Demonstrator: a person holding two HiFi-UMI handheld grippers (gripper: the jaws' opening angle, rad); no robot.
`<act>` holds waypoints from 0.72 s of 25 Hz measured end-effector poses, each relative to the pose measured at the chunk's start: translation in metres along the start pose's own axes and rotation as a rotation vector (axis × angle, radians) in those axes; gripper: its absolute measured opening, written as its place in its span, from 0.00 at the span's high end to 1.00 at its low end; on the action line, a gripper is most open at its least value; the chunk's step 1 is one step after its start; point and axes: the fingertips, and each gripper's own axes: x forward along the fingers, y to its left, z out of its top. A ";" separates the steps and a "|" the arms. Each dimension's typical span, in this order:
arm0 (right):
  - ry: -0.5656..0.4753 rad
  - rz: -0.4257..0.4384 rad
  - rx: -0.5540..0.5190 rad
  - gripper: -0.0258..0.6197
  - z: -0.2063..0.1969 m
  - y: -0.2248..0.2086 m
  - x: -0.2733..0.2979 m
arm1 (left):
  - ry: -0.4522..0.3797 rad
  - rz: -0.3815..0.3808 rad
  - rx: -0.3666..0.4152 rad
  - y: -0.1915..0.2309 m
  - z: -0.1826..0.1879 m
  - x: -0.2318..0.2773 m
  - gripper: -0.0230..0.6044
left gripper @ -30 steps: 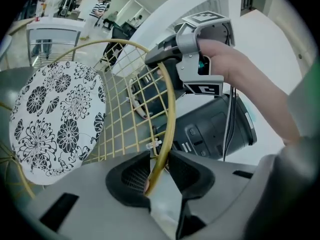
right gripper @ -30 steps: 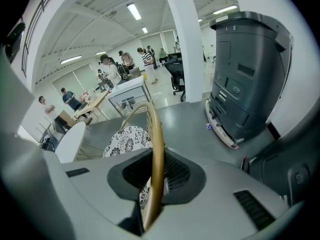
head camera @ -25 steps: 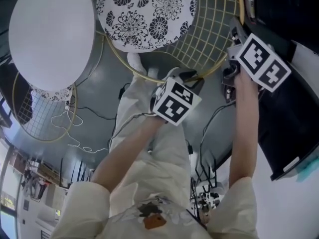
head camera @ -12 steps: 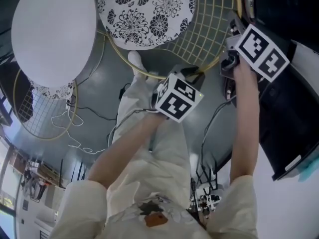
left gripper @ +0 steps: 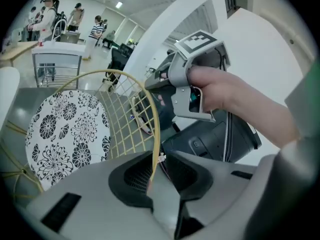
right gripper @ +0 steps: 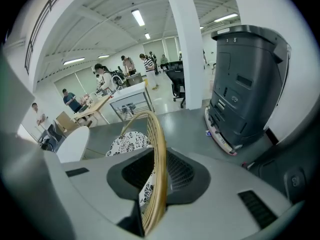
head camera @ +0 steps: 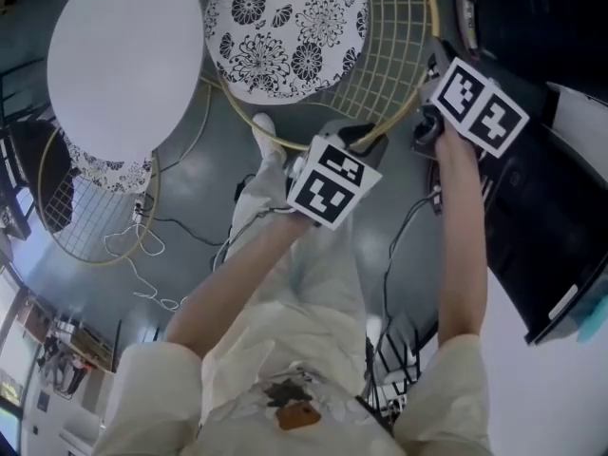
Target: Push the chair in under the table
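Note:
The chair has a black-and-white floral cushion [head camera: 285, 31] and a gold wire back [head camera: 389, 55]. It stands beside the round white table [head camera: 123, 65], outside its edge. My left gripper [head camera: 356, 133] is at the near part of the back's rim. In the left gripper view its jaws [left gripper: 156, 159] have just been closing and sit on the thin gold rim [left gripper: 150, 99]. My right gripper [head camera: 432, 65] is on the rim's right side. Its jaws [right gripper: 159, 176] have just been opening a little, with the rim [right gripper: 159, 134] still pinched between the pads.
A second wire chair [head camera: 95, 207] with a floral cushion sits partly under the table's near side. Loose cables [head camera: 142, 274] lie on the grey floor. A large black machine [head camera: 560, 217] stands close on the right. People and desks are far off in the hall.
Both grippers have risen slightly with the chair's rim between their jaws. Chair and table have shifted a little rightward in the head view.

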 end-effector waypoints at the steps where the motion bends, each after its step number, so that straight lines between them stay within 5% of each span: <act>1: -0.005 0.004 0.005 0.87 0.002 0.002 -0.007 | -0.006 0.007 0.004 -0.002 0.004 -0.006 0.82; 12: -0.052 0.092 -0.025 0.87 0.034 0.063 -0.094 | -0.092 0.105 0.043 -0.029 0.059 -0.095 0.84; 18: -0.072 0.152 -0.139 0.87 0.045 0.118 -0.152 | -0.180 0.163 0.029 -0.038 0.093 -0.160 0.91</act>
